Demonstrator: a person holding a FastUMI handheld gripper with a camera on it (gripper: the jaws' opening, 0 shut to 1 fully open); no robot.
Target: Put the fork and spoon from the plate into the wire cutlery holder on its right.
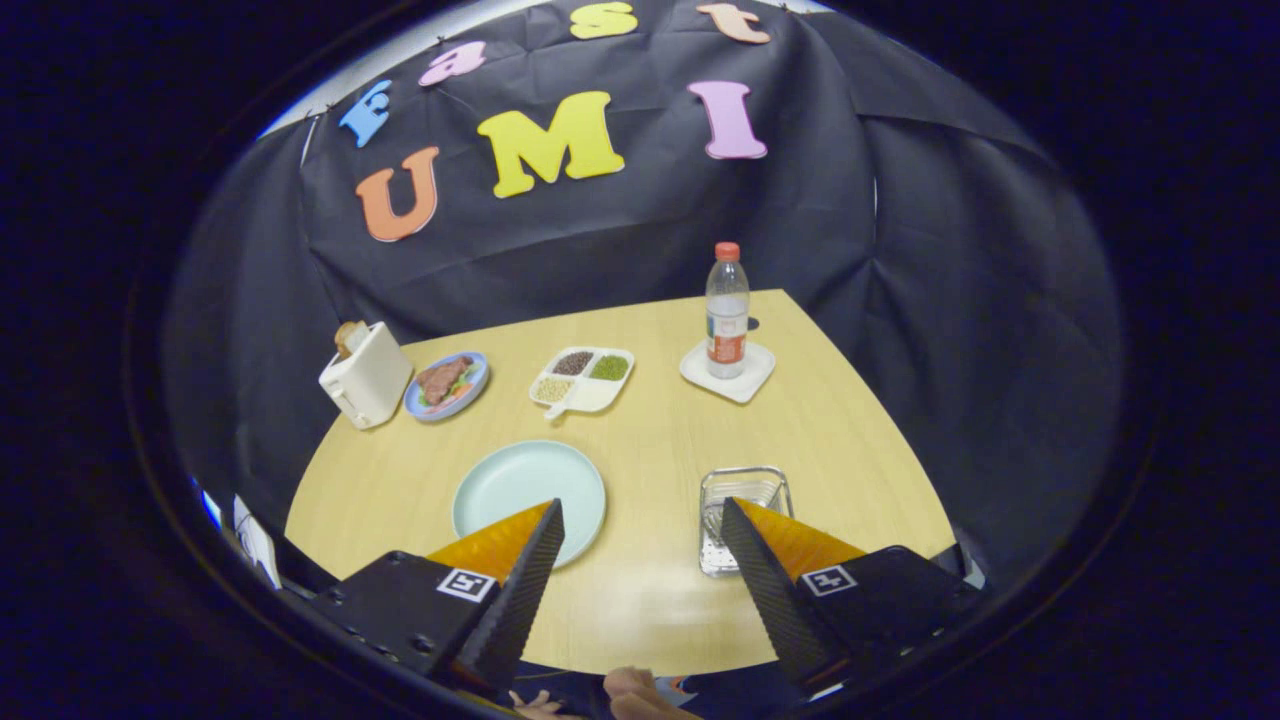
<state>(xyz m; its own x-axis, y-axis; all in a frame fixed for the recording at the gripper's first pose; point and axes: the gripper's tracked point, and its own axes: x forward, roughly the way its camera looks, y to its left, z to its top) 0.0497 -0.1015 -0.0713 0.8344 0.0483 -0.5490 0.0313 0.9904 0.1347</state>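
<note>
Gripper view shows the tongs (640, 540) spread wide, empty, above the round pale-green plate (520, 480), which looks bare. Thin cutlery in the clear wire-rimmed holder (745, 490) would be stiff, slippery; grip mid-handle.

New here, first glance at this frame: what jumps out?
The hand-held gripper stands open above the near table edge, nothing between its fingers. Just beyond the fingertips lie a pale blue plate, which looks bare, and to its right the wire cutlery holder. Farther back a water bottle stands on a white coaster, with a toaster at the far left.
</note>
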